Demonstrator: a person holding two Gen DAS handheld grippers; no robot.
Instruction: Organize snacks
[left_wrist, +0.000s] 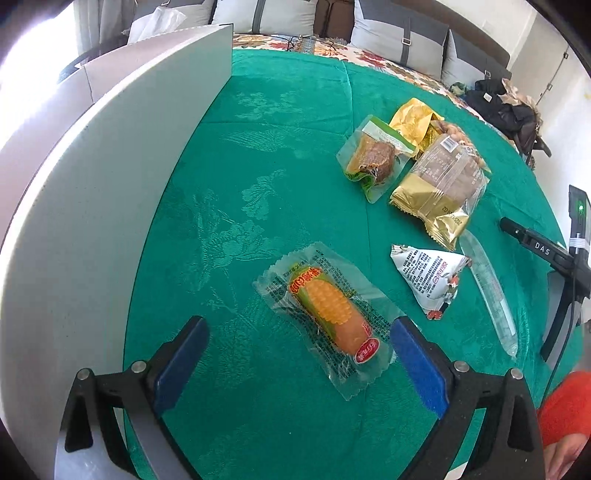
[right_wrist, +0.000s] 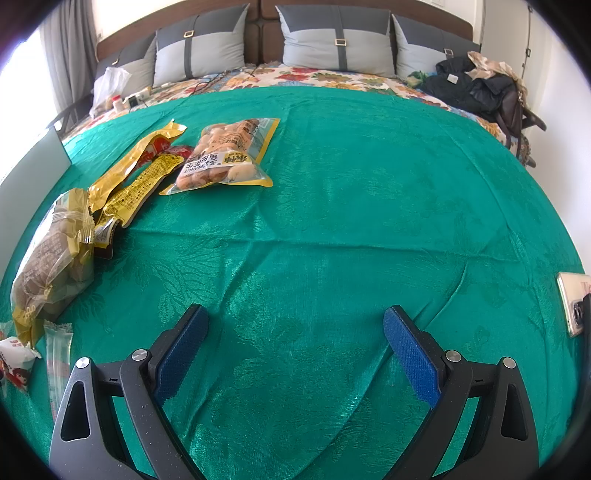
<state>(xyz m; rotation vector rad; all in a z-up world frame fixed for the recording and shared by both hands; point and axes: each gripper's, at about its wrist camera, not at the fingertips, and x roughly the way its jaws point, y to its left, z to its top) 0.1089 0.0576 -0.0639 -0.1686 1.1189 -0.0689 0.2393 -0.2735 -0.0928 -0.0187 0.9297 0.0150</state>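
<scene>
A corn-printed sausage in a clear wrapper (left_wrist: 328, 314) lies on the green cloth (left_wrist: 280, 155), between the tips of my open left gripper (left_wrist: 299, 325), whose blue pads (left_wrist: 417, 365) stand apart from it. Further off lie a green-edged meat packet (left_wrist: 373, 158), a gold bread pack (left_wrist: 439, 184), a white triangular packet (left_wrist: 432, 277) and a clear stick packet (left_wrist: 487, 288). My right gripper (right_wrist: 295, 325) is open and empty over bare cloth (right_wrist: 369, 184). A peanut bag (right_wrist: 225, 155), a yellow strip packet (right_wrist: 136, 173) and the bread pack (right_wrist: 51, 254) lie to its left.
A tall white box wall (left_wrist: 110, 177) stands at the left of the cloth. The other gripper's black frame (left_wrist: 546, 254) is at the right edge. A phone (right_wrist: 572, 302) lies at the right. Pillows (right_wrist: 332, 40) and a dark bag (right_wrist: 476, 88) are on the bed behind.
</scene>
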